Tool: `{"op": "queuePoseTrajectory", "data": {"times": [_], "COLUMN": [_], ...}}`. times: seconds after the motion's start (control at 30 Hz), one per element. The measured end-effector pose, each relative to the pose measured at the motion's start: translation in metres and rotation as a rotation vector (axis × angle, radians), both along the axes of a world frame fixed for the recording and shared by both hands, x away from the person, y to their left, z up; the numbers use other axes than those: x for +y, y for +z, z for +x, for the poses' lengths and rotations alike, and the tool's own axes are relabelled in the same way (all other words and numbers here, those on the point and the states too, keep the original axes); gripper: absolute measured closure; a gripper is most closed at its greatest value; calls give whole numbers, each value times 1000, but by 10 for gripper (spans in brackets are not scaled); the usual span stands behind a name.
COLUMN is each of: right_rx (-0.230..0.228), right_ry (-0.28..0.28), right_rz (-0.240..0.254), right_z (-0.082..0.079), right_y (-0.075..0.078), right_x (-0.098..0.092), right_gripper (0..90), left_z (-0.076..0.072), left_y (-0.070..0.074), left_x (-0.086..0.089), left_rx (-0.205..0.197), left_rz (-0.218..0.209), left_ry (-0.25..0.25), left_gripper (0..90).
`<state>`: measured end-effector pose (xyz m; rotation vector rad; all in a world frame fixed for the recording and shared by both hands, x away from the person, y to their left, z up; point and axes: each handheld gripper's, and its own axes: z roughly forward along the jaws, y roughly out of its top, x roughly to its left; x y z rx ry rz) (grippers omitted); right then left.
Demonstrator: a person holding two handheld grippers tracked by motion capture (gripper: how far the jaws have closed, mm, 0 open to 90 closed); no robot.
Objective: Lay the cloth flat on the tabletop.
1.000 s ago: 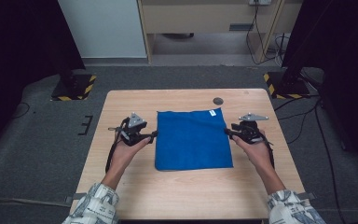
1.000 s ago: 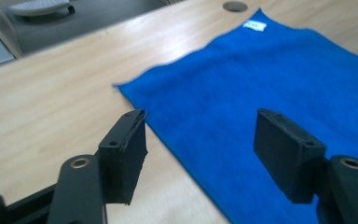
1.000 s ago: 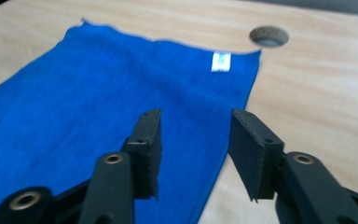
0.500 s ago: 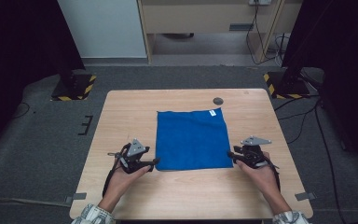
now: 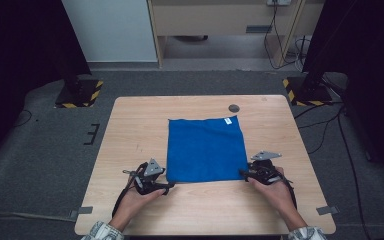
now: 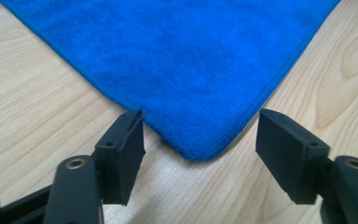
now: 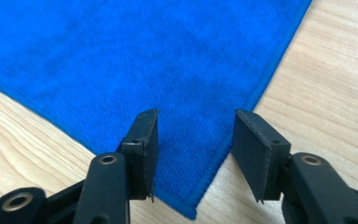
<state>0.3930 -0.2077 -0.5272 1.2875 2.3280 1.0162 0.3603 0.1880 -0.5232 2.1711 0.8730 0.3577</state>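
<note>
At the blue cloth's near corners, our left tool and right tool stand apart, the right's jaws just widened; we should straddle each hem squarely before clamping.

Blue cloth: square microfibre piece with a stitched hem, spread flat in a single layer on the wood, no folds seen. A small white tag sits at its far right corner. Near left corner rounded, lying between the spread jaws of the left gripper, just ahead of the pads and apart from them. Near right corner lies under and between the jaws of the right gripper, the tip reaching back past the pads; contact cannot be told.
</note>
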Motion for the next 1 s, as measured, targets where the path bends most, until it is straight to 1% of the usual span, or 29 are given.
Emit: {"op": "queuePoseTrajectory", "data": {"times": [0.03,0.07,0.1,0.13,0.17,0.2,0.23,0.27,0.37,0.4,0.43,0.5,0.6,0.7,0.77,0.87,0.97,1.0], "right_rx": [-8,-6,-6,-8,-7,-11,-10,-7,5,5,5,12,17,19,26,37,57,54], "right_ry": [1,7,7,6,1,2,8,9,16,16,25,32,37,38,37,46,56,63], "right_rz": [-8,-12,-12,-14,-17,-20,-19,-23,-18,-18,-17,-17,-15,-9,6,10,20,18], "right_z": [0,0,0,-1,-2,-2,-2,-3,-3,-3,-3,-4,-4,-6,-11,-15,-25,-28], "right_y": [-1,0,0,0,0,0,0,0,1,1,1,2,3,5,9,10,13,14], "right_x": [0,0,0,0,0,0,1,1,3,3,3,4,4,3,2,3,6,6], "right_gripper": [527,542,542,560,580,614,649,674,823,823,846,877,885,886,886,886,885,885], "left_z": [0,0,0,0,-1,-1,-1,-1,-1,-1,-1,1,2,1,-4,-6,-10,-10], "left_y": [-1,-1,-1,-2,-2,-3,-4,-4,-2,-2,-1,-1,0,2,7,9,11,11], "left_x": [0,-1,-1,-1,-2,-3,-4,-4,-3,-3,-3,-4,-6,-6,-2,1,6,6], "left_rx": [5,10,10,12,14,18,14,19,27,27,28,31,34,37,39,44,53,53], "left_rz": [4,7,7,10,19,34,45,43,54,54,61,61,72,74,57,48,44,44], "left_ry": [9,12,12,9,3,1,-3,1,1,1,3,9,5,-4,-11,-10,-12,-12], "left_gripper": [344,366,394,394,426,452,485,505,664,713,713,766,836,846,857,860,862,863]}}
